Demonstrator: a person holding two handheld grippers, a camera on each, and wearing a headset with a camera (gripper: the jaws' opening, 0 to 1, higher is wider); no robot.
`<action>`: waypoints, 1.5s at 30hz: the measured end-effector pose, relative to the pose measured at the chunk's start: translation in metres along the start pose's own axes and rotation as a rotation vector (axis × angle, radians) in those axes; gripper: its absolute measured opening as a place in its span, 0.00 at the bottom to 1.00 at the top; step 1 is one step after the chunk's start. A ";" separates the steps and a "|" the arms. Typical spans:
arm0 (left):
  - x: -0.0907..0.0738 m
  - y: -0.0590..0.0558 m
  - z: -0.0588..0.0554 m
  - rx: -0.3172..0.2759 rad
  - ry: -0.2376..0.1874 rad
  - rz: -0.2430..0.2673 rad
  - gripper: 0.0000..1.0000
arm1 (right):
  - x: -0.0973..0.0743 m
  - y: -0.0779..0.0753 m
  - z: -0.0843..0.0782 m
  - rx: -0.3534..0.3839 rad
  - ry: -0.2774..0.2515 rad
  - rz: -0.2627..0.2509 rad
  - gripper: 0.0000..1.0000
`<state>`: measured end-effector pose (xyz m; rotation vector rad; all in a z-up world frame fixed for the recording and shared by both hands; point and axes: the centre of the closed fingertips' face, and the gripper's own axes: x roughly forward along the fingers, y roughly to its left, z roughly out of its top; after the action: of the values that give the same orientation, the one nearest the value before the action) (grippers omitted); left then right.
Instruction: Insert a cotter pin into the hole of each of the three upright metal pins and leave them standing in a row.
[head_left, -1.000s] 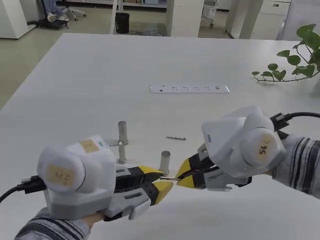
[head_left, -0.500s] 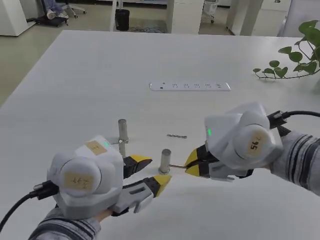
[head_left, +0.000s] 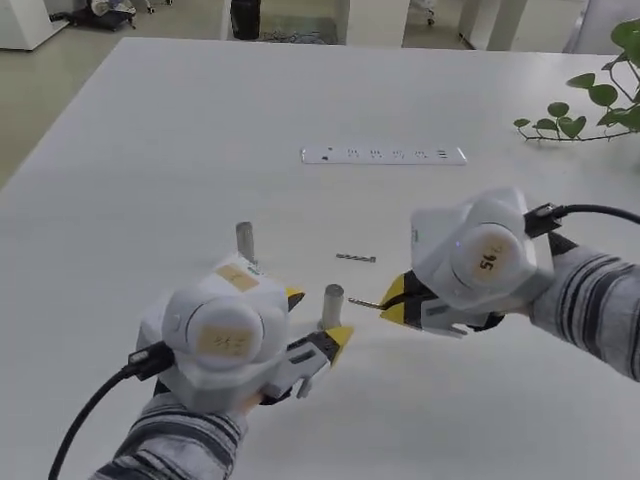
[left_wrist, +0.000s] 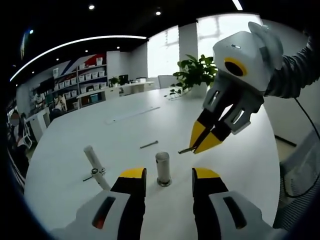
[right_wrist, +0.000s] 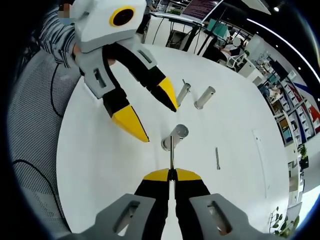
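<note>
White table: upright metal pin stands between the parted jaws of my left gripper. My right gripper clamps a cotter pin, tip beside it. Behind: spare cotter pin, rear pin, power strip. Since half a second ago, the left jaws have advanced alongside the pin.

An open-plan office: a long white table carries a power strip, with a leafy plant at its far edge. Stocked shelves line one wall under a curved ceiling light strip, and a dark bin stands on the floor beyond.
</note>
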<state>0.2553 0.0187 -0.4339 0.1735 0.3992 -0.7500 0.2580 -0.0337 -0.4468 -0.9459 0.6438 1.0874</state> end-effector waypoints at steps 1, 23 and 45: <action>0.002 0.001 -0.001 -0.001 0.002 0.006 0.34 | 0.001 -0.002 -0.001 0.004 0.004 -0.003 0.00; 0.040 0.010 -0.022 -0.091 0.054 0.089 0.20 | 0.020 -0.008 -0.006 0.008 0.027 0.000 0.00; 0.046 0.010 -0.028 -0.097 0.050 0.100 0.10 | 0.016 -0.010 0.001 -0.034 0.034 0.002 0.00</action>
<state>0.2845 0.0049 -0.4782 0.1201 0.4701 -0.6273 0.2726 -0.0277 -0.4561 -0.9945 0.6562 1.0892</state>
